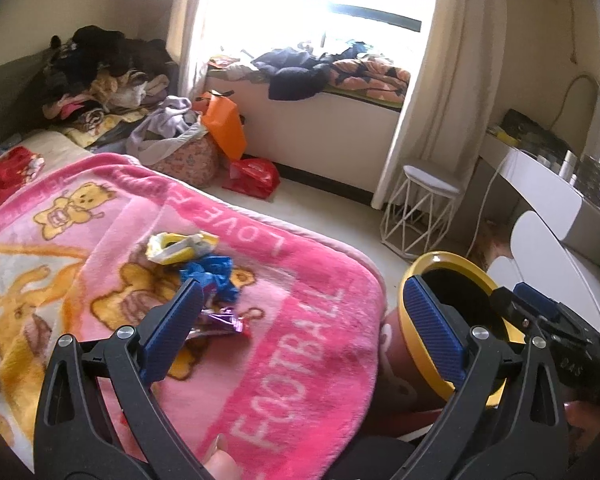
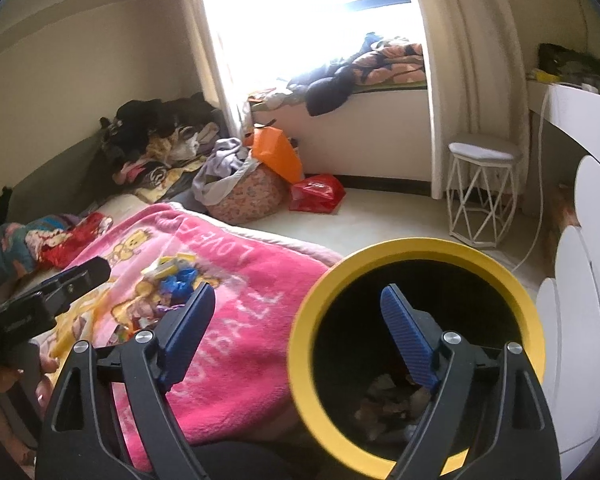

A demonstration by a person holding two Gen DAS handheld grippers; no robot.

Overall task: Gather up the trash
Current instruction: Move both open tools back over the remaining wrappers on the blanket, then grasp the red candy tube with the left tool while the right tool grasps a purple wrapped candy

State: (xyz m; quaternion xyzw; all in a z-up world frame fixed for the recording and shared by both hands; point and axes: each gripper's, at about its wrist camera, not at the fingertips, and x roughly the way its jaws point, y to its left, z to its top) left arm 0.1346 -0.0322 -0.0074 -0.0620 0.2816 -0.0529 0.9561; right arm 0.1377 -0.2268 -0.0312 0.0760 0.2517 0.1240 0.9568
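Note:
Three crumpled wrappers lie on the pink blanket (image 1: 300, 320): a yellow wrapper (image 1: 180, 246), a blue wrapper (image 1: 212, 276) and a purple wrapper (image 1: 220, 322). My left gripper (image 1: 303, 282) is open just short of them, with the purple one beside its left finger. A dark bin with a yellow rim (image 1: 416, 344) stands past the bed's edge on the right. My right gripper (image 2: 297, 290) is open over the bin (image 2: 416, 252), its right finger above the mouth and nothing held. Scraps of trash (image 2: 392, 404) lie at the bin's bottom. The wrappers (image 2: 176, 278) show small in the right wrist view.
Clothes are piled along the far wall (image 1: 100, 76) and on the window ledge (image 1: 332, 68). An orange bag (image 1: 224, 124), a red bag (image 1: 254, 178) and a patterned bag (image 1: 188, 156) sit on the floor. A white wire stool (image 1: 420, 208) and white desk (image 1: 548, 184) stand at right.

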